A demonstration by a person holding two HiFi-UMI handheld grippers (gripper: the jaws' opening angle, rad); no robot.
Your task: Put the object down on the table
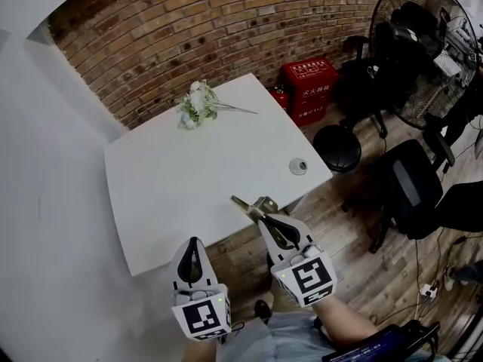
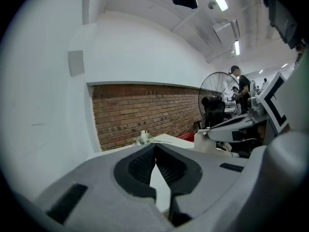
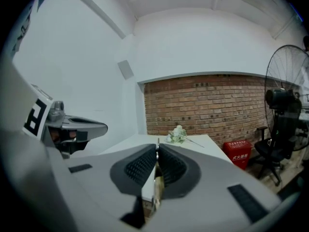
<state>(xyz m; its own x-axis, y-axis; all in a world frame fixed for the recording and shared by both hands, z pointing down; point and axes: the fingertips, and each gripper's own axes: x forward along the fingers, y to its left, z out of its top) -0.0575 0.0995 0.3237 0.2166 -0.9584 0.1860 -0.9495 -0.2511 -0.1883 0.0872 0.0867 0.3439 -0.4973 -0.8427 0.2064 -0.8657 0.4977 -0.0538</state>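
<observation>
A thin flat metal piece (image 1: 247, 204), brass-grey, sticks out ahead of my right gripper (image 1: 263, 217), which is shut on it just above the near edge of the white table (image 1: 173, 179). In the right gripper view the metal piece (image 3: 157, 180) shows edge-on between the pads of the right gripper (image 3: 157, 150). To its left my left gripper (image 1: 192, 242) hangs over the table's near edge. In the left gripper view the left gripper (image 2: 155, 148) has its jaws meeting at the tips with nothing between them.
A bunch of white flowers (image 1: 198, 102) lies at the table's far side by the brick wall. A small round grey thing (image 1: 299, 166) sits near the right edge. Right of the table are red boxes (image 1: 310, 87), a black stool (image 1: 337, 147), office chairs and a standing fan (image 1: 434, 47).
</observation>
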